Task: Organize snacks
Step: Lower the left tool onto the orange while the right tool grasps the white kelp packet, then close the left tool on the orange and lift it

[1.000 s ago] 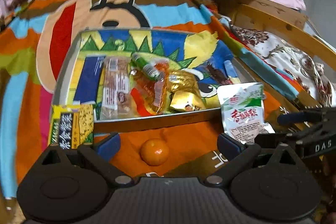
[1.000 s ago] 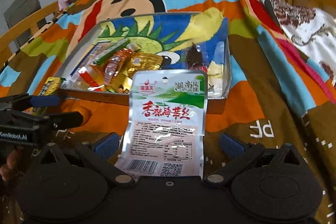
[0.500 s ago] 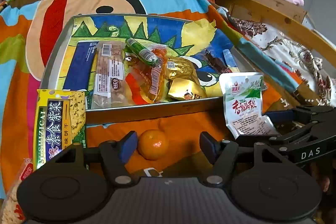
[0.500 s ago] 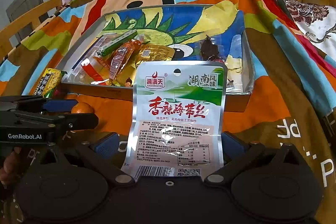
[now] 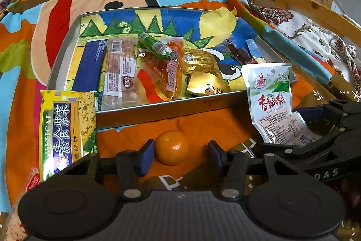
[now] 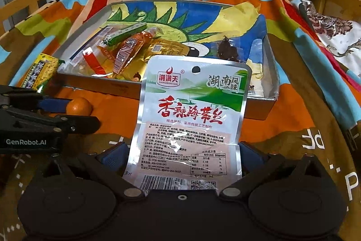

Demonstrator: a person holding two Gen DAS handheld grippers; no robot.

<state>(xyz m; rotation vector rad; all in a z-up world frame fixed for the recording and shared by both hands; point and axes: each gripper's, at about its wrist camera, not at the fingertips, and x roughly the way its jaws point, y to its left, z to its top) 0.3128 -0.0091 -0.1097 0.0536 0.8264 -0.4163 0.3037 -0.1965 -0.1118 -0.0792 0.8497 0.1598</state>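
- My left tongs [image 5: 178, 154] have just been closing around the one orange [image 5: 172, 147]; it sits between the pads on the bedspread [image 5: 203, 125], at six o'clock from the box [image 5: 162, 111]. The left pad looks against the peel and the right pad still shows a gap, so I count them as not yet clamped.
- My right tongs [image 6: 180, 156] are clenched on the lower part of one white and green packet [image 6: 191, 110], held upright just in front of the box's near wall.
- The orange should be light, round and apt to roll, with a soft skin. I would pinch it across its middle, gently.
- The packet looks thin, glossy and floppy. A grip near a sealed edge seems safest, as the foil may slip.
- Count outside the box: one orange, one yellow cracker pack [image 5: 67, 128] at nine o'clock from the orange, one packet in my tongs.
- Inside the box: several wrapped snacks heaped on the left, including one green stick [image 5: 155, 47]. I cannot count them all for sure.
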